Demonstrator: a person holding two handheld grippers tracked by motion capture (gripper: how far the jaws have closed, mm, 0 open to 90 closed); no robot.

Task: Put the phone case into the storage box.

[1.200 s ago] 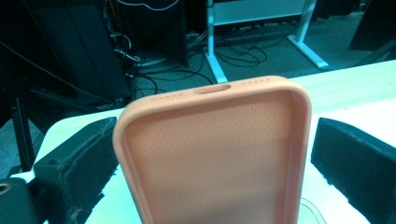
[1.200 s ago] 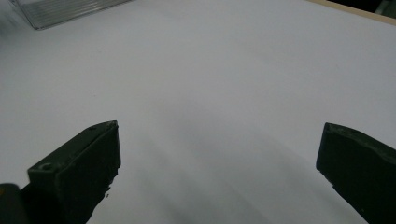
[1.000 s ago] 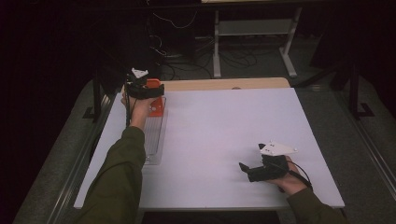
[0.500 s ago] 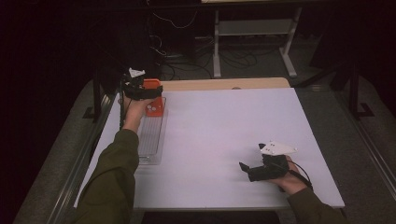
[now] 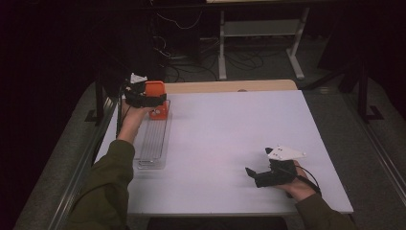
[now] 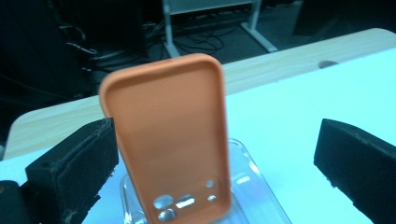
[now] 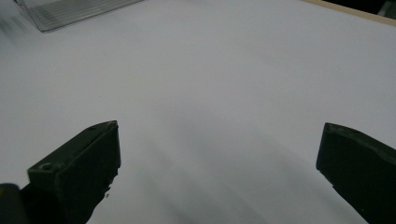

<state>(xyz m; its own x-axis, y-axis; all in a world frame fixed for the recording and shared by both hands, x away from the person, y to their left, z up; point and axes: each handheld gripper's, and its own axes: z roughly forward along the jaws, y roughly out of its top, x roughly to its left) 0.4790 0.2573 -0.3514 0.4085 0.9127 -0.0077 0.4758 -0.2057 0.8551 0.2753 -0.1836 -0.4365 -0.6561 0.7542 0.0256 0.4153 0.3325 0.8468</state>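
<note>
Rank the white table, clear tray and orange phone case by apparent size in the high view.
1. White table, by far the largest.
2. Clear tray, a long narrow strip.
3. Orange phone case, smallest, though partly hidden behind the left gripper.

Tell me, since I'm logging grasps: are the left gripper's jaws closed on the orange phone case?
No: in the left gripper view the orange case stands between wide-open jaws, with a clear gap to the right one.
</note>
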